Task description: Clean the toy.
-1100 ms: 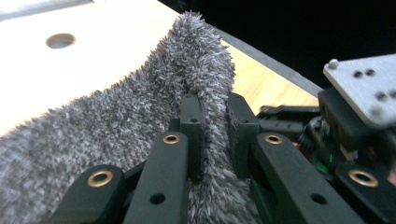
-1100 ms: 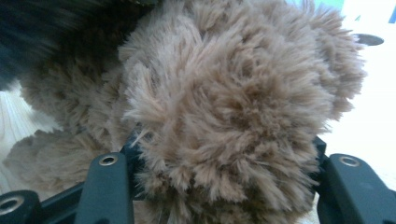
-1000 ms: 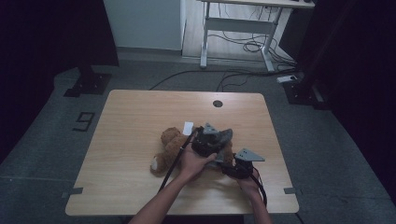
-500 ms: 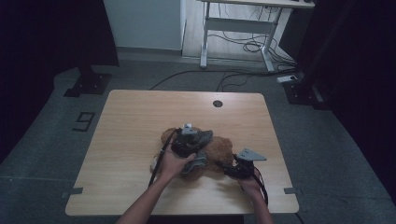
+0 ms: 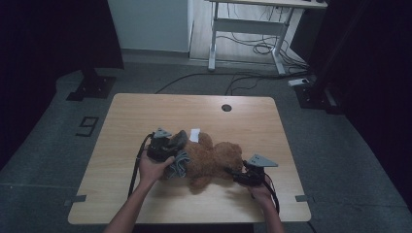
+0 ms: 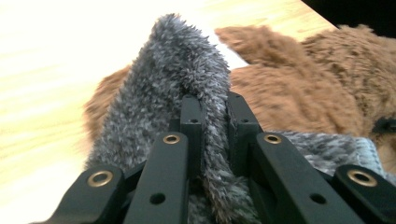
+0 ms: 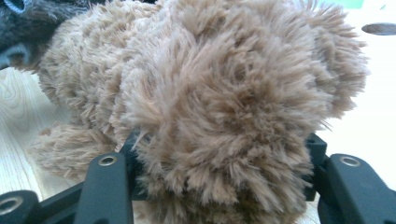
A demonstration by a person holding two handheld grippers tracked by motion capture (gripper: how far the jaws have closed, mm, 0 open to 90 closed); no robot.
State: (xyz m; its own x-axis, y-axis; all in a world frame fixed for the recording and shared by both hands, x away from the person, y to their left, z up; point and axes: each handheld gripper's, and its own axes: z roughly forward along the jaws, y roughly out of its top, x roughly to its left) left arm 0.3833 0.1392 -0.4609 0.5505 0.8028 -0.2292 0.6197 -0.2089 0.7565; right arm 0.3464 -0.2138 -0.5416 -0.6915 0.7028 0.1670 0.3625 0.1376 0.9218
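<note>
One brown teddy bear [image 5: 214, 159] lies across the middle of my wooden desk [image 5: 145, 116], with one grey fuzzy garment [image 5: 179, 162] bunched at its left end and one white tag [image 5: 195, 135] at the bear's twelve o'clock edge. Two tongs work on it, one in each of my hands.

My left tongs [image 5: 171, 145] are pressed nearly together, pinching a fold of the grey garment [image 6: 187, 84]; in the left gripper view the fleece stands up between the two black jaws, with the bear's brown fur [image 6: 303, 84] just beyond, toward two o'clock. My left hand [image 5: 154, 167] grips the tool from underneath at the bear's nine o'clock side, the forearm coming up from the six o'clock edge of the desk and leaning toward one o'clock.

My right tongs [image 5: 232, 174] stand partly spread and are clamped on a thick plush part of the bear [image 7: 224, 112] at its right end; in the right gripper view the fur bulges between the jaws and over both of them. My right hand [image 5: 260, 189] sits low at the bear's four o'clock, its forearm entering from six o'clock, the tongs pointing toward ten o'clock. One dark round hole [image 5: 226, 108] marks the desk near its twelve o'clock edge.
</note>
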